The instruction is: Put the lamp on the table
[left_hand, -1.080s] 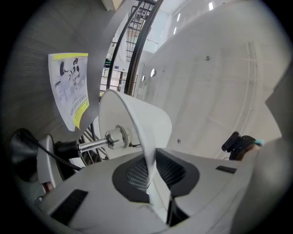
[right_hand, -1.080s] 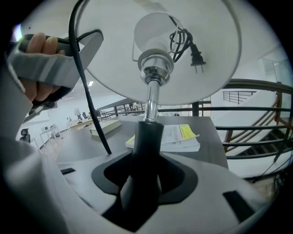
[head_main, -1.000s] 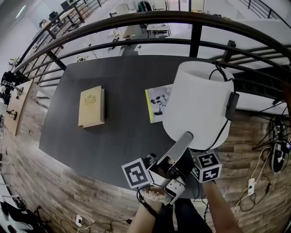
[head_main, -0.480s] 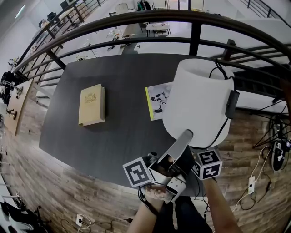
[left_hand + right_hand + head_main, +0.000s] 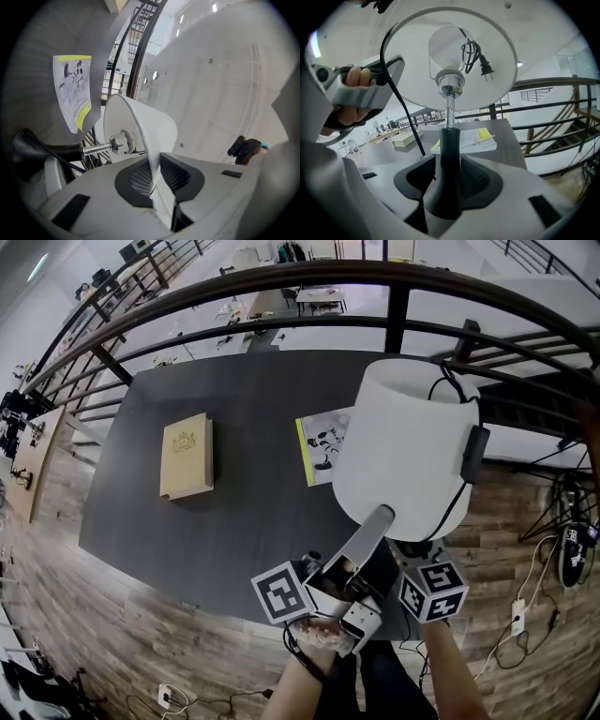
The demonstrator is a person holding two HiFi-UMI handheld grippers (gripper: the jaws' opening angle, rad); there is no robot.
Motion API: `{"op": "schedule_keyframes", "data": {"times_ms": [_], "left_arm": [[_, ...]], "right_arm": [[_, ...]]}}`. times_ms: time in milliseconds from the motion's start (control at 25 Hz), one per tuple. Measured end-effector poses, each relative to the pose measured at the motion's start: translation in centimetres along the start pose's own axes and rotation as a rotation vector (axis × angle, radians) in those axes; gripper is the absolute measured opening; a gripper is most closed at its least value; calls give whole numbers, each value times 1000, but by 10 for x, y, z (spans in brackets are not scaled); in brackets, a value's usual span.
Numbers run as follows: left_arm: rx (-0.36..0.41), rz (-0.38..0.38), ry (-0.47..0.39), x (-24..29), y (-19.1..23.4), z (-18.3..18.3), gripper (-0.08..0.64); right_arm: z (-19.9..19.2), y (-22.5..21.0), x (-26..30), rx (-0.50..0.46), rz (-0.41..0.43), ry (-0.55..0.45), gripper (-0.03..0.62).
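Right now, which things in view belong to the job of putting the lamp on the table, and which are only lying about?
For the job: lamp; left gripper, shut on its shade; right gripper, shut on its stem; table.
Lying about: tan book; booklet with a yellow edge. Both lie on the table.

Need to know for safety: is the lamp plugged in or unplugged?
Unplugged: the lamp has its plug loose by the bulb in the shade, prongs bare.
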State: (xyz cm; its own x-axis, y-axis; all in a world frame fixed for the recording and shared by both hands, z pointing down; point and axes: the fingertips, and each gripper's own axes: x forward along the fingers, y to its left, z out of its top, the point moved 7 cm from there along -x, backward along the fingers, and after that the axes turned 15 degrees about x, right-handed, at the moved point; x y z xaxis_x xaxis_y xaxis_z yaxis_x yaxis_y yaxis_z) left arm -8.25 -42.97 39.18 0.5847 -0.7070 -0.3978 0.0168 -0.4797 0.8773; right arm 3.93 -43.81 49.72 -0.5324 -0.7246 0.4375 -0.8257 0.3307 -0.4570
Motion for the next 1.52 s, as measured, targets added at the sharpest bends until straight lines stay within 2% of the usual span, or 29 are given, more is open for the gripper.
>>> {"op": "schedule_keyframes", "data": {"times_ms": [200, 280, 400, 640, 1120, 1520], "left_arm": [[2, -2, -3, -5, -1, -2, 77], [3, -2, -1, -7, -2, -4, 80], [1, 1, 1, -11, -3, -7, 83], [-8, 2, -10, -22, -4, -12, 83], [-1, 20, 12, -41, -12, -27, 86], [-17, 17, -16, -60, -12, -37, 91]], "right_arm": [[-6, -2, -18, 42, -5, 13, 188], [-12, 0, -26, 64, 2, 32, 138], [-22, 5, -36, 90, 12, 49, 128], [-38, 12, -49, 111, 19, 59, 17], [-61, 22, -70, 105, -17, 97, 15], [-83, 24, -87, 122, -31, 117, 15]]}}
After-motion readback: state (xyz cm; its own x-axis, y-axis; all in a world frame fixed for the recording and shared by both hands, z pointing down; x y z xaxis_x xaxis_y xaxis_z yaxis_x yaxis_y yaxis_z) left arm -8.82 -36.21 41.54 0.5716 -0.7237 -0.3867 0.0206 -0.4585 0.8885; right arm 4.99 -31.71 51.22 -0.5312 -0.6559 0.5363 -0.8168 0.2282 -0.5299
